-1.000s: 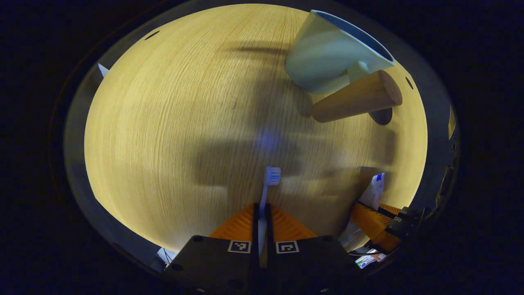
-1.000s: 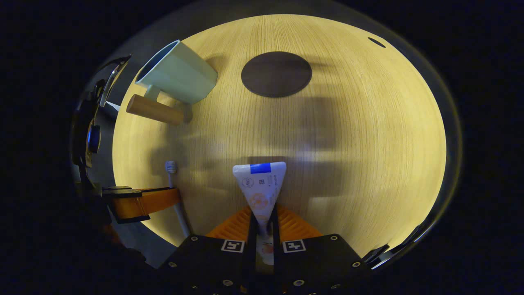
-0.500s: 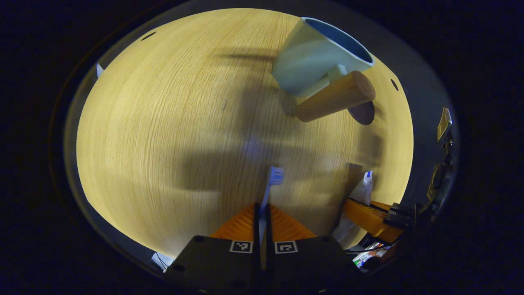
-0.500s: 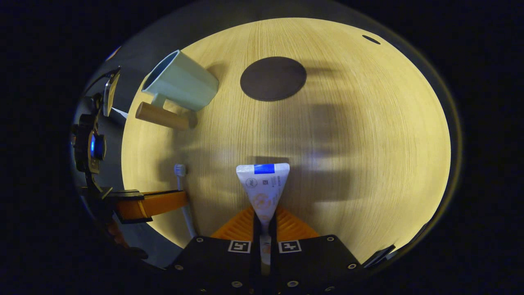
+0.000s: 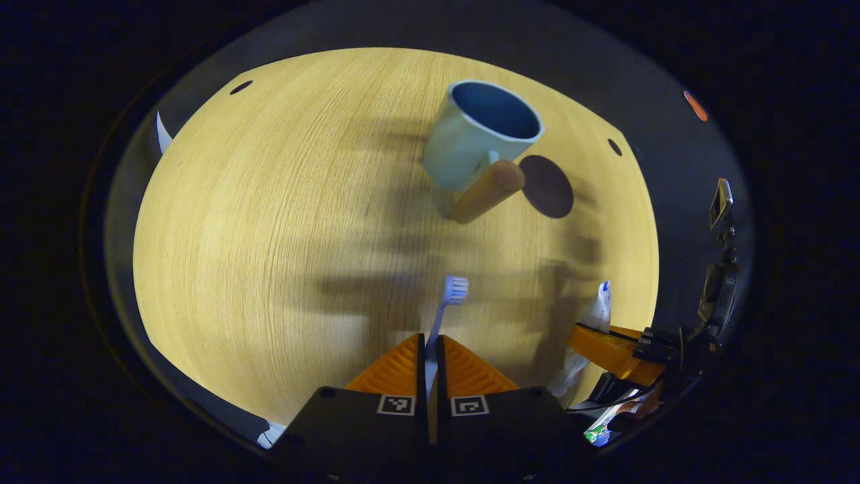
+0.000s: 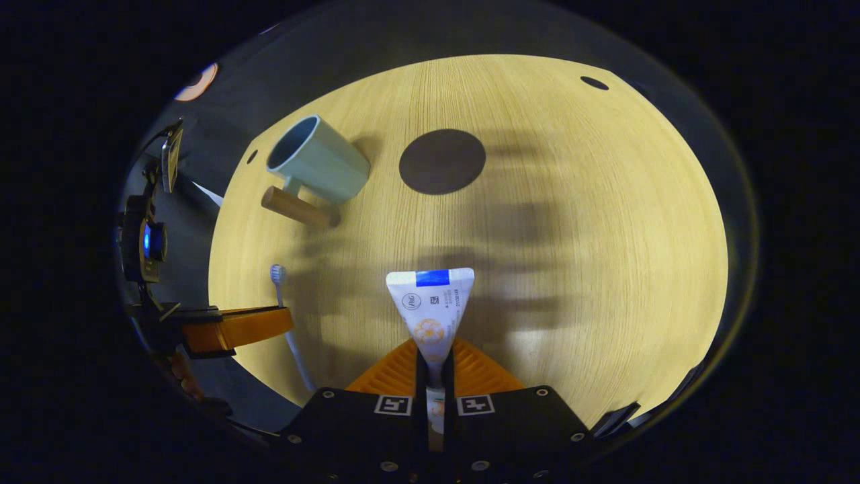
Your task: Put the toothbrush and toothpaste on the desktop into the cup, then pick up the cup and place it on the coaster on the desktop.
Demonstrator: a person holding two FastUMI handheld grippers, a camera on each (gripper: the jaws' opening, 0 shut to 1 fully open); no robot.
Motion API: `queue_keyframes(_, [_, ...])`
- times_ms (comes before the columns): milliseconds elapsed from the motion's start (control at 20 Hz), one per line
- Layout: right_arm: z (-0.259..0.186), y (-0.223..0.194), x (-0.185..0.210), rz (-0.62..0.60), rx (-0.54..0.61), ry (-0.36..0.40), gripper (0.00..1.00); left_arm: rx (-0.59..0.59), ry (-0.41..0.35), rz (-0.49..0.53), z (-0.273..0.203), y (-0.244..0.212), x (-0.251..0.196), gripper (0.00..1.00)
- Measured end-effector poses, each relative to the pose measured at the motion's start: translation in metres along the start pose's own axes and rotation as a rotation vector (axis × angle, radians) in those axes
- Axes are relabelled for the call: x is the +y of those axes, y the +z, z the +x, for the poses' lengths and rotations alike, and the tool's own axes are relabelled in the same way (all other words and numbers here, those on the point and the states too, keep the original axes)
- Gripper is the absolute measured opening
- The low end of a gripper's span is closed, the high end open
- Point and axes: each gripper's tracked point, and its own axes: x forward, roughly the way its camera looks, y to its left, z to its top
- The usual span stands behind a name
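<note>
My left gripper [image 5: 431,349] is shut on a blue-and-white toothbrush [image 5: 449,297], bristle head pointing forward, held above the wooden desktop [image 5: 269,235]. My right gripper [image 6: 435,359] is shut on a white toothpaste tube [image 6: 430,302] with a blue band at its flat end. A pale blue cup [image 5: 474,134] with a wooden handle [image 5: 485,191] stands upright ahead, mouth open and nothing showing inside. Beside it lies the dark round coaster [image 5: 547,195]. In the right gripper view the cup [image 6: 321,161] is at upper left, the coaster [image 6: 442,161] right of it, and the left gripper [image 6: 235,328] with the toothbrush [image 6: 282,302] sits at far left.
The right gripper [image 5: 608,346] with the toothpaste [image 5: 596,312] shows at lower right in the left gripper view. Small dark holes [image 5: 240,87] dot the desktop's far corners. Dark floor surrounds the table edges. Broad bare wood lies left of the cup.
Both grippers have risen and pulled back from the table with their objects; the cup and coaster look smaller and farther, and the cup's mouth is now visible from above.
</note>
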Motion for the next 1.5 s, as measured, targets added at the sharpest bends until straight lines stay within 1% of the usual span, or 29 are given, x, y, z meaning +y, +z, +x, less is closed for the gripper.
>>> queue_keyframes(150, [-0.002,0.007,-0.002,-0.016,-0.053,0.006,0.10,-0.060,-0.047,0.008,-0.002,0.015,-0.011,0.05])
queue_keyframes(200, [-0.006,0.010,-0.002,-0.023,-0.071,0.007,0.10,-0.087,-0.058,0.018,-0.002,0.023,-0.013,0.05])
queue_keyframes(250, [-0.009,0.014,-0.002,-0.031,-0.092,0.010,0.10,-0.114,-0.062,0.028,-0.007,0.018,-0.007,0.05])
queue_keyframes(300, [-0.014,0.019,-0.001,-0.042,-0.115,0.013,0.10,-0.142,-0.070,0.038,0.000,0.024,-0.011,0.05])
queue_keyframes(350, [-0.019,0.025,0.000,-0.053,-0.140,0.016,0.10,-0.168,-0.076,0.046,-0.006,0.035,-0.009,0.05])
queue_keyframes(600, [-0.062,0.049,-0.001,-0.120,-0.256,0.030,0.10,-0.314,-0.102,0.083,-0.019,0.058,-0.001,0.05])
queue_keyframes(750, [-0.075,0.063,0.001,-0.151,-0.312,0.035,0.10,-0.414,-0.122,0.102,-0.030,0.077,-0.003,0.05])
queue_keyframes(1050, [-0.097,0.088,0.002,-0.148,-0.405,0.051,0.10,-0.603,-0.153,0.148,-0.048,0.112,-0.005,0.05])
queue_keyframes(1300, [-0.117,0.120,0.003,-0.151,-0.509,0.058,0.10,-0.739,-0.180,0.159,-0.045,0.138,0.000,0.05])
queue_keyframes(1500, [-0.129,0.143,0.006,-0.163,-0.578,0.066,0.10,-0.841,-0.194,0.176,-0.069,0.154,0.018,0.05])
